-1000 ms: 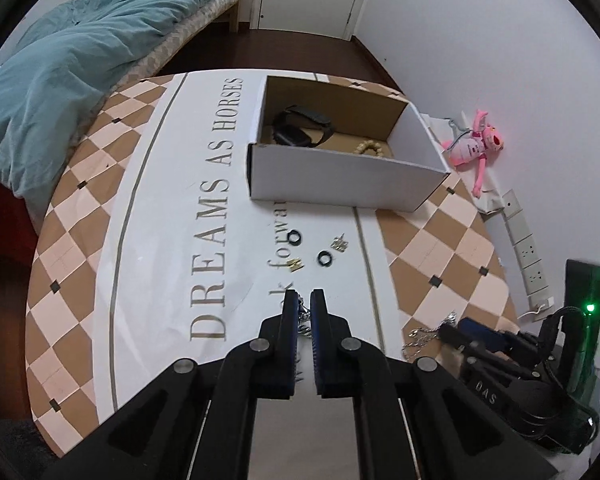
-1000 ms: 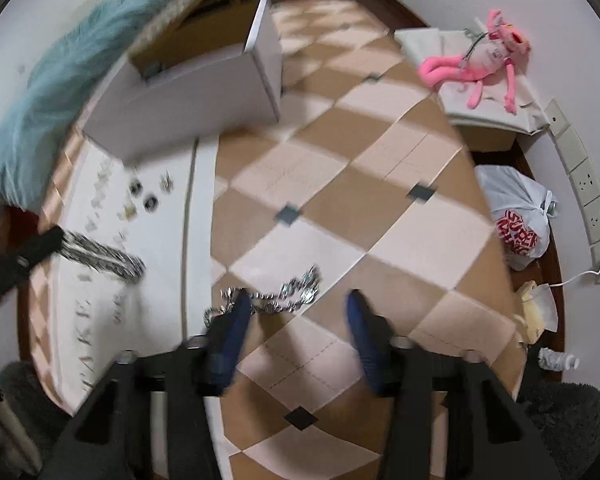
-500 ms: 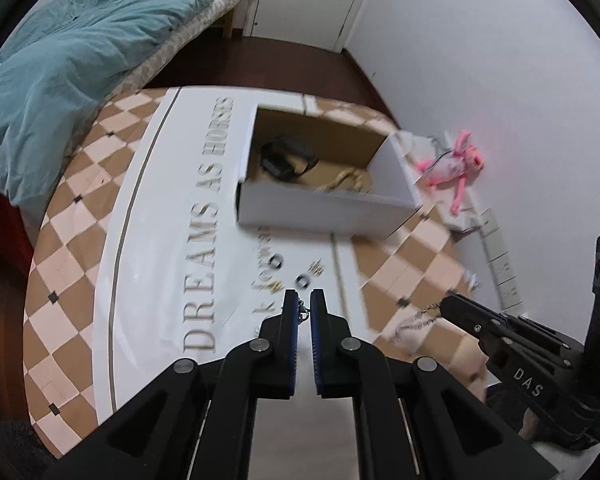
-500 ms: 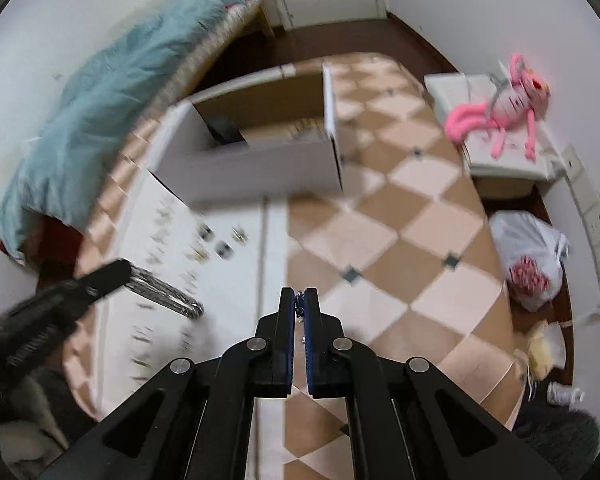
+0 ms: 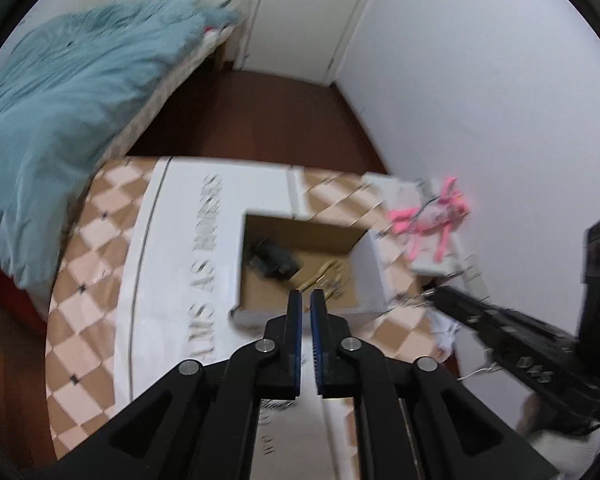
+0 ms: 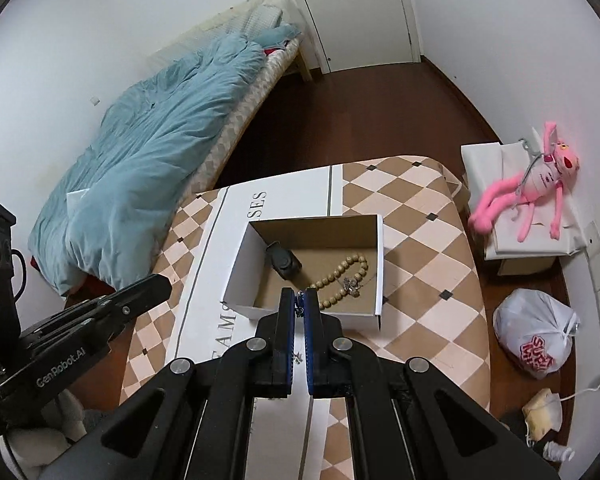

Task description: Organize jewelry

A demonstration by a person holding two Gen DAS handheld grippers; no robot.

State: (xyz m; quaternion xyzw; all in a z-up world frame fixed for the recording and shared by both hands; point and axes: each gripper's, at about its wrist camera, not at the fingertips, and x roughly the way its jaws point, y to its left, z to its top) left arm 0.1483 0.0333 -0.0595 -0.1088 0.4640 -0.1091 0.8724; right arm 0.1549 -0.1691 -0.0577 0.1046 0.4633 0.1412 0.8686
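Observation:
An open white cardboard box (image 6: 374, 276) stands on the checkered table; it also shows in the left wrist view (image 5: 376, 276). Inside lie a black band (image 6: 283, 261), a wooden bead bracelet (image 6: 342, 276) and a small silver piece (image 6: 352, 285). My right gripper (image 6: 299, 300) is shut on a silver chain (image 6: 299, 306) and holds it above the box's near wall. My left gripper (image 5: 306, 300) is shut above the box's near edge; what it holds is hidden. The right gripper's tip with dangling chain (image 5: 410, 299) shows blurred in the left wrist view.
The tablecloth (image 6: 424, 272) has a white lettered band. A bed with a teal duvet (image 6: 148, 148) lies to the left. A pink plush toy (image 6: 540, 188) sits on a white box at the right, with a plastic bag (image 6: 534, 344) on the floor.
Both grippers rose and moved forward to the box. The right gripper, open over a chain one second ago, closed on it and lifted it. The small pieces on the cloth dropped out of view.

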